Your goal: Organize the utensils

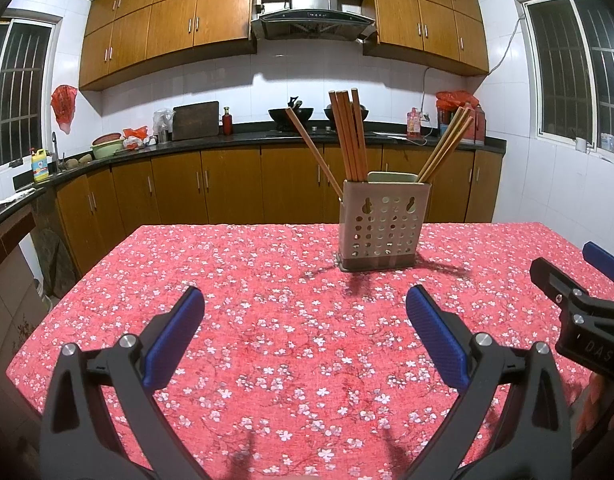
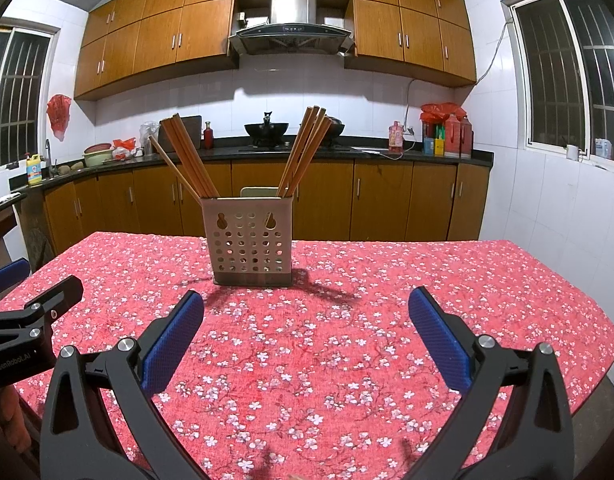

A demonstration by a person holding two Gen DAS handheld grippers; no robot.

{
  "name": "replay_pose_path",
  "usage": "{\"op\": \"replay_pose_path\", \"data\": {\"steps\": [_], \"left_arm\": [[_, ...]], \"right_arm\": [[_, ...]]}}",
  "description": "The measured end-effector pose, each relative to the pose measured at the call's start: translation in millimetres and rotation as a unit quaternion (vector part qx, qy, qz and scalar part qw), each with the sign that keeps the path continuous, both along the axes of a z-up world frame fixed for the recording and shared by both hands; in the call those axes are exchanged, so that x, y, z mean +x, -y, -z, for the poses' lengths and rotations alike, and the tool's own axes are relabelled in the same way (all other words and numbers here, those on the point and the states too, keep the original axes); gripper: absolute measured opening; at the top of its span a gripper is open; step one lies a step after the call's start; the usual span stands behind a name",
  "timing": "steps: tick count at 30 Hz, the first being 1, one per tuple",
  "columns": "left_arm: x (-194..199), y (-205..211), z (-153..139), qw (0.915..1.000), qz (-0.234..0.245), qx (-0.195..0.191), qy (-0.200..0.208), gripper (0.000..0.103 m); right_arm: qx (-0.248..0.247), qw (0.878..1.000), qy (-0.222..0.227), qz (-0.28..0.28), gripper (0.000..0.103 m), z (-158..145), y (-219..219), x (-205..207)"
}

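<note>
Hovering above tablecloth [image 1: 267, 280]: left tool [image 1: 305, 334], right tool [image 2: 306, 336] spread wide, empty; chopsticks [image 2: 187, 156] in holder [image 2: 249, 240].

A table [image 1: 267, 360] carries everything, covered edge to edge by a red cloth [image 2: 347, 360] printed with small white blossoms. One thing stands directly on the cloth: a beige perforated holder [image 1: 381, 226] on a darker base, upright, toward the far edge. Wooden chopsticks [image 1: 349, 136] lean out of its top in splayed bunches. Its shadow falls on the cloth around the base.
</note>
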State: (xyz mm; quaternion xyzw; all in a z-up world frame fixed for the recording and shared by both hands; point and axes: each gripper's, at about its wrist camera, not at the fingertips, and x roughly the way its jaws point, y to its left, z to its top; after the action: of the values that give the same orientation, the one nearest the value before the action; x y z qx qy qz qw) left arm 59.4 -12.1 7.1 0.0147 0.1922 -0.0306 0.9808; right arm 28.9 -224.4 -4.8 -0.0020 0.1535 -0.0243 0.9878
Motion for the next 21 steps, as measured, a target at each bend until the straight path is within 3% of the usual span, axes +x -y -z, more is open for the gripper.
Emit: {"op": "replay_pose_path", "data": {"steps": [21], "left_arm": [[3.0,-5.1,2.2,1.0000,-0.002,-0.003,-0.009,0.099]], "right_arm": [[0.003,1.000,-0.002,0.001,0.101,4.1,-5.6,-4.8]]}}
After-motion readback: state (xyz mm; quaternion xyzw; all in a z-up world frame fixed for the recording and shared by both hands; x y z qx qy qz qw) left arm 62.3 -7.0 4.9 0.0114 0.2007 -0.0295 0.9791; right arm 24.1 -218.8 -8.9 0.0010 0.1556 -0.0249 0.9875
